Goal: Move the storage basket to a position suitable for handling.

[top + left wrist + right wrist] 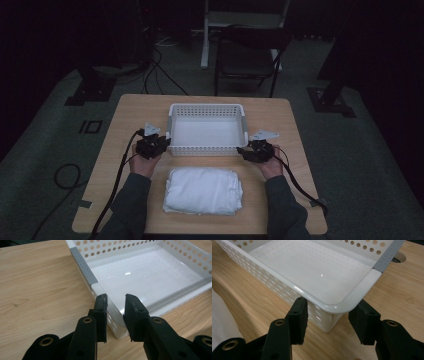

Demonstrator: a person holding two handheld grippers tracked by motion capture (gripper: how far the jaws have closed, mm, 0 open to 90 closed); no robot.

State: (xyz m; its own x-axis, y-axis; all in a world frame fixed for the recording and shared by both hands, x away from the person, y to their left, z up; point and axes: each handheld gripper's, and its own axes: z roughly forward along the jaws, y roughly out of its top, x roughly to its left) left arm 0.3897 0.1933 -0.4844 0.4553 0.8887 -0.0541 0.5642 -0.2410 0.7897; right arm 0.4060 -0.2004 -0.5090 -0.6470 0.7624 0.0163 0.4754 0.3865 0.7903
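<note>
A white perforated plastic basket (207, 106) with nothing in it stands at the middle of the wooden table (131, 112). My left gripper (162, 142) is at its near left corner. In the left gripper view the left gripper (115, 298) has its jaws narrowly apart astride the basket's rim (113, 310), next to a grey handle strip (83, 265). My right gripper (245, 150) is at the near right corner. In the right gripper view the right gripper (331, 302) is wide open, with the basket's corner (342, 303) between its jaws and not touched. A folded white cloth (202, 191) lies near the front edge between my forearms.
A dark chair (247, 57) stands beyond the table's far edge, with cables on the floor at the left. A cable hole (399, 257) is cut in the tabletop past the basket's right side. The cloth's edge (219, 312) lies left of the right gripper.
</note>
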